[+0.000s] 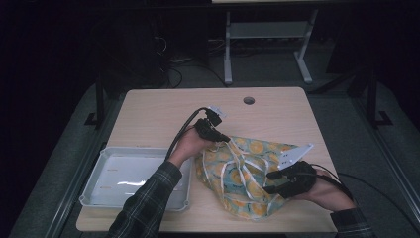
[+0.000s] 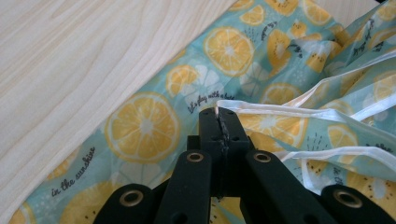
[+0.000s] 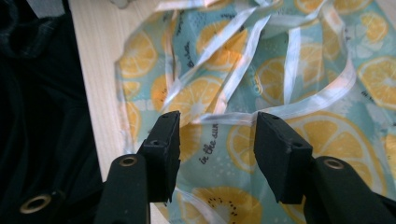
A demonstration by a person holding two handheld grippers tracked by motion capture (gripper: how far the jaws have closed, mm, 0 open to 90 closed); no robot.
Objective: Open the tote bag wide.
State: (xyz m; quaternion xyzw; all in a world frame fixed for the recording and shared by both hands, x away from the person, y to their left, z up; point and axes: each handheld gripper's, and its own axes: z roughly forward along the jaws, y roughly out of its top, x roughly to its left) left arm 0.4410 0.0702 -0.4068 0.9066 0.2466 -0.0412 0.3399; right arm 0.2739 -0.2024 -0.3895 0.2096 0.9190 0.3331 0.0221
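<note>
Now, with the left gripper [image 2: 219, 112] clamped on the apron [image 1: 247, 173]'s white strap [image 2: 280, 109], lower the right gripper [image 3: 215, 140]'s open jaws squarely over a fold before closing.

The crumpled cloth apron [image 1: 247, 173] was pale teal, printed with orange and yellow citrus slices and small dark script, and edged with white ribbon ties [image 2: 299, 109]. The rectangular plastic tray [image 1: 99, 171] was light grey, the wooden table [image 1: 158, 114] pale beige, the person's sleeve [image 1: 148, 203] dark plaid.

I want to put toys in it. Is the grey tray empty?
Empty, as far as shown. The grey tray has a bare white floor; a sleeve covers one corner.
</note>
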